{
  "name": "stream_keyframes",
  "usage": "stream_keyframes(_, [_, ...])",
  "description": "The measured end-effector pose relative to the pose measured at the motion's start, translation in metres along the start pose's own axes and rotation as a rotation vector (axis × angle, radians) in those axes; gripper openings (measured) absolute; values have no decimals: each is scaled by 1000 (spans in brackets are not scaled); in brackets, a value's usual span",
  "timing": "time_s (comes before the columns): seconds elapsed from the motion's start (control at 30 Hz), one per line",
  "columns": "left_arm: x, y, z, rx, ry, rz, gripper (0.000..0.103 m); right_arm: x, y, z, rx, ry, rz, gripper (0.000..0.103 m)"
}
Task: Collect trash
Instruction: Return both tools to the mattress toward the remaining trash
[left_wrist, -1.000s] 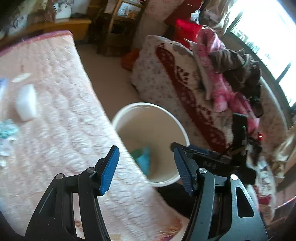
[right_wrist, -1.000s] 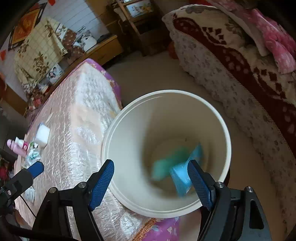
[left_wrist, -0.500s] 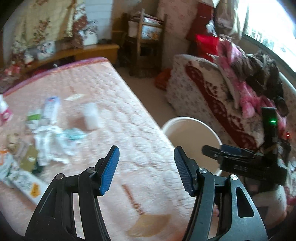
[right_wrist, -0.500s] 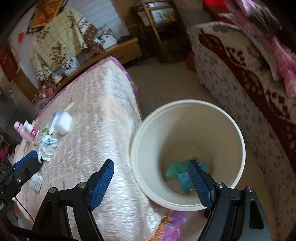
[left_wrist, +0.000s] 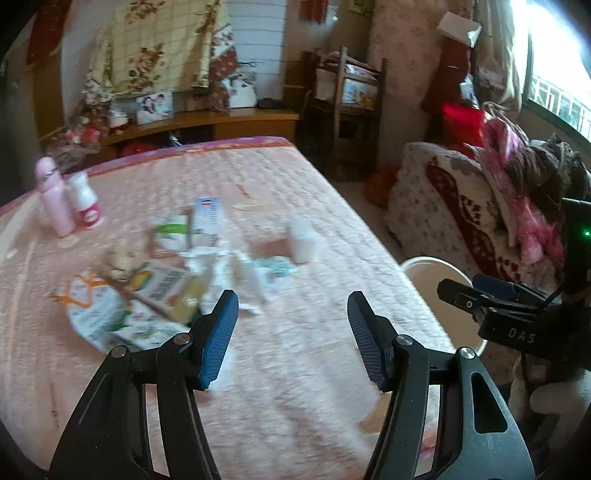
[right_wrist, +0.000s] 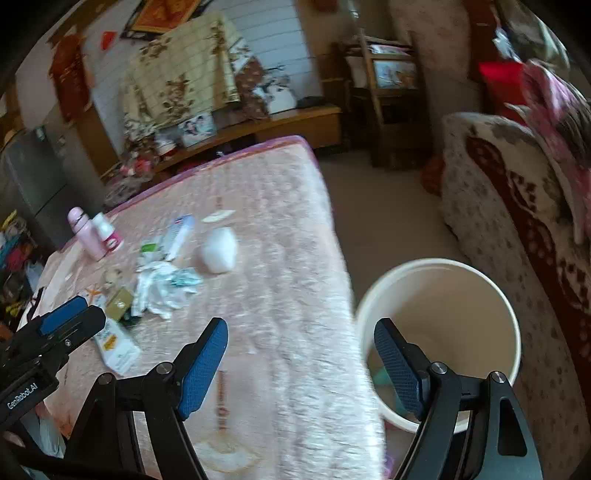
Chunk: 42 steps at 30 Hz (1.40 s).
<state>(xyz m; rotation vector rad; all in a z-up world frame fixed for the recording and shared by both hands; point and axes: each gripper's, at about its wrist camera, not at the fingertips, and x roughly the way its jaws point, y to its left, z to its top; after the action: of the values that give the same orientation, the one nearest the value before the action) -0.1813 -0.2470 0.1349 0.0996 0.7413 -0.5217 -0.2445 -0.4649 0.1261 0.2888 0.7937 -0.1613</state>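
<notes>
Right now my left tongs (left_wrist: 288, 332) stand apart with nothing between the blue pads, poised above the pink quilted bed cover (left_wrist: 314, 369). My right tongs (right_wrist: 301, 365) gape wider still, also empty, straddling the bed's edge so that one finger hangs over the cover and the other over the round cream plastic bucket (right_wrist: 513, 325). From the left view the right tongs (left_wrist: 491, 295) show at the far right, above the bucket's rim (left_wrist: 424, 261); from the right view the left tongs (right_wrist: 59, 325) show at the lower left.

Just beyond my left pads lies the litter, blurred: a heap of crumpled white tissue with a teal scrap (left_wrist: 236, 273), a flat printed white wrapper with orange and green marks (left_wrist: 107, 314), a small olive-yellow carton (left_wrist: 188, 299), and a white and blue box (left_wrist: 207, 214). A soft white lump (left_wrist: 303, 240) sits apart, nearer the bed's edge. Farther back a pink bottle (left_wrist: 55, 199) and a white bottle with a red label (left_wrist: 86, 203) stand upright, touching or nearly so.

The bucket stands on the floor, tight against the side of the bed, between it and a sofa draped in a cream and dark red patterned throw (right_wrist: 517, 192). Something teal (right_wrist: 380, 380) lies at its bottom, partly hidden by my right finger.
</notes>
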Motion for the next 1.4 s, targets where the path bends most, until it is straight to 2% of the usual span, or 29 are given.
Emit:
stream_keyframes(0.33, [-23, 83, -19, -104, -4, 95, 60, 23, 74, 0, -108, 28, 98, 80])
stream_keyframes(0.67, [-19, 171, -41, -289, 16, 183, 60, 71, 118, 2, -167, 92, 152, 80])
stream_keyframes(0.97, [10, 211, -42, -424, 27, 164, 60, 123, 128, 17, -134, 148, 175, 80])
stream_keyframes(1.27, [49, 233, -37, -503, 46, 168, 60, 147, 138, 23, -118, 163, 207, 79])
stream_keyframes(1.3, [52, 235, -37, -513, 47, 163, 60, 149, 138, 23, -114, 164, 207, 77])
stream_keyframes(1.37, [57, 238, -38, -535, 45, 132, 59, 153, 137, 23, -104, 169, 210, 64])
stream_keyframes(1.4, [59, 239, -38, -544, 43, 115, 58, 155, 136, 23, -101, 175, 213, 60])
